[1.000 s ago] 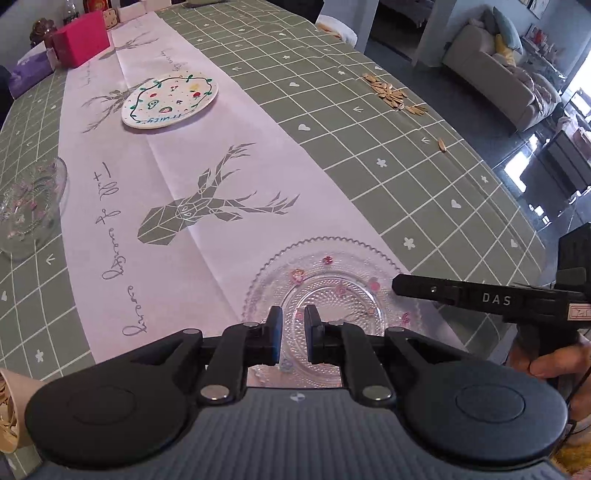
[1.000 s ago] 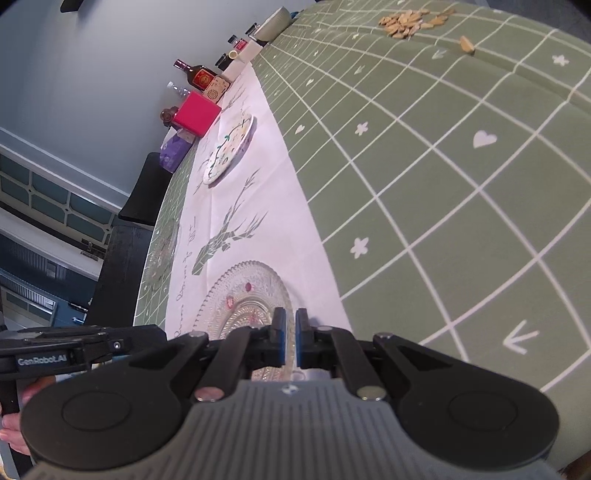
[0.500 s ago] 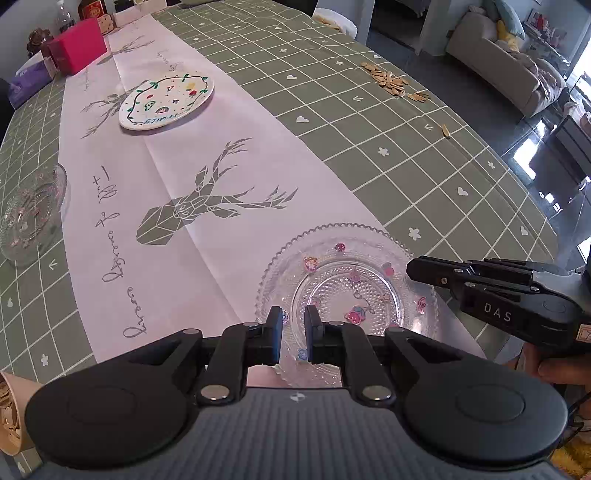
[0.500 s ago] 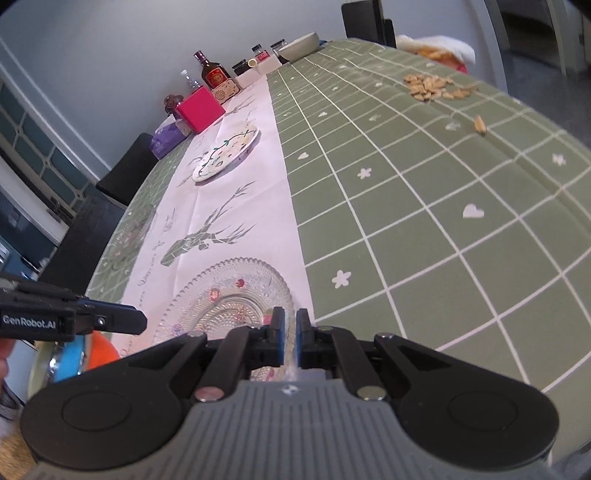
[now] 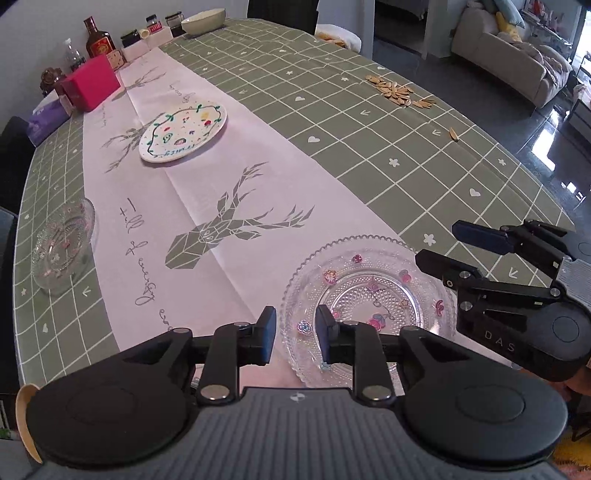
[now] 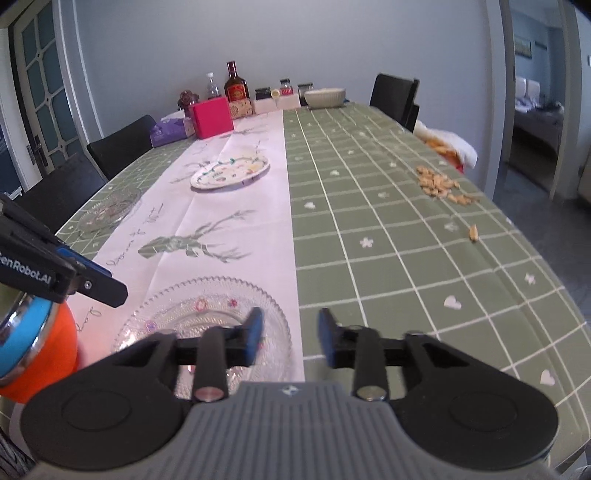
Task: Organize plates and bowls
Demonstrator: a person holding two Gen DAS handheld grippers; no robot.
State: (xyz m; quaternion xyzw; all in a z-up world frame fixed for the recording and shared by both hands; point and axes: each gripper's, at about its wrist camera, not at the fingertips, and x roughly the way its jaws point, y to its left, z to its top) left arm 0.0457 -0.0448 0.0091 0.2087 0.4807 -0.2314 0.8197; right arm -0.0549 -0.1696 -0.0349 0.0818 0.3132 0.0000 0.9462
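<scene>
L wrist: both tongs (image 5: 294,334) apart, empty.

Glass plate (image 5: 369,295) at the near end of the table runner (image 5: 221,177); painted plate (image 5: 183,132) farther along it; glass bowl (image 5: 62,243) left of the runner; scattered seeds (image 5: 399,90) far right.

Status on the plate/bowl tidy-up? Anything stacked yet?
Nothing looks stacked. The clear glass plate with flower decals lies flat on the pink runner, and both the left gripper and right gripper are open at its near rim, holding nothing. Left to do: that plate, the white painted plate, the small glass dish at the left edge, and the pale green bowl at the far end, all apart.
</scene>
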